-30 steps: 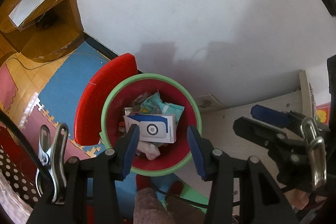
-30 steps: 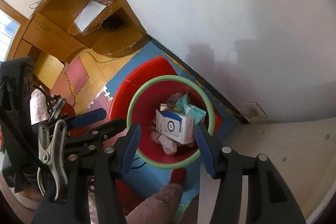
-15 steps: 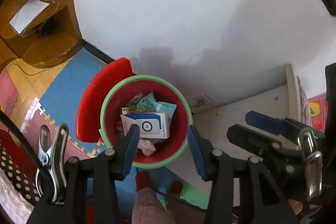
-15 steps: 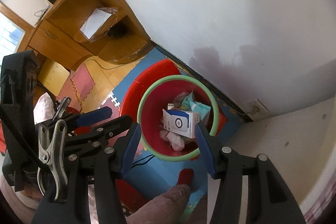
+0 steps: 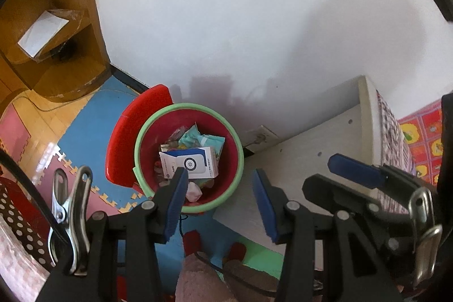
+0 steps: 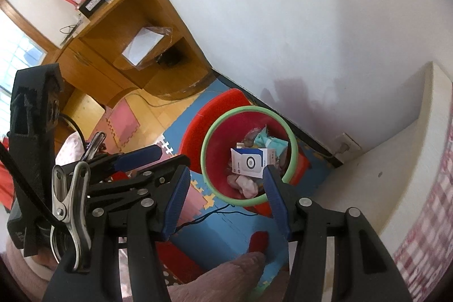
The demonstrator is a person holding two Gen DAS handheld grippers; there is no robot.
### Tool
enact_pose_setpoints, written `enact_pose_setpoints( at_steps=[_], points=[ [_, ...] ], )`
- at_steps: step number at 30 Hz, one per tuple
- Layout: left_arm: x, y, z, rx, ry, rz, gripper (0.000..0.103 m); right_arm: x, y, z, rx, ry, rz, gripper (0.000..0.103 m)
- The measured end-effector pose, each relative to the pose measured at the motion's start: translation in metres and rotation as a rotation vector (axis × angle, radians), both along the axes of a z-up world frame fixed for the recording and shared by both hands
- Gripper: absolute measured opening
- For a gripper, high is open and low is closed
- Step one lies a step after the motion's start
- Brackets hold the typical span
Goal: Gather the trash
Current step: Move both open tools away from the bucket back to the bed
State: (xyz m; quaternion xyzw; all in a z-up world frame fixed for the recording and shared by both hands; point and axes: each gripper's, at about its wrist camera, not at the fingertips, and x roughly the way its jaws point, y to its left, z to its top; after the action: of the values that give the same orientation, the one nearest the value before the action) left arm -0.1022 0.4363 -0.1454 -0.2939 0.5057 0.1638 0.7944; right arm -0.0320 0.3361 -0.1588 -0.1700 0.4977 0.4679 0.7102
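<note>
Foam-mat floor by wall | red bin (image 5: 237, 160) – white box (image 5: 198, 163) light, stiff, grip short sides | left gripper (image 5: 219, 200), right gripper (image 6: 226, 200) – both agape, empty

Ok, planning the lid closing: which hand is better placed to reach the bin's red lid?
Left, probably: both grippers are empty, but the left gripper sits toward the red lid, the right gripper across the bin, by the white cabinet.

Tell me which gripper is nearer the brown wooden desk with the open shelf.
Left. The left gripper hangs between the right gripper and the desk; the right gripper is farther off, on the white board's side.
</note>
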Motion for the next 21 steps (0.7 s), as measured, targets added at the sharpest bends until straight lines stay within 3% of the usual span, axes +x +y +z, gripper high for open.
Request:
enact_pose_setpoints(
  at_steps=[21],
  points=[
    [-0.022,-0.05,0.071,0.115,-0.017,-0.001,0.049,-0.035,-0.073,0.056,0.131,-0.064,-0.012,0.056]
  ],
)
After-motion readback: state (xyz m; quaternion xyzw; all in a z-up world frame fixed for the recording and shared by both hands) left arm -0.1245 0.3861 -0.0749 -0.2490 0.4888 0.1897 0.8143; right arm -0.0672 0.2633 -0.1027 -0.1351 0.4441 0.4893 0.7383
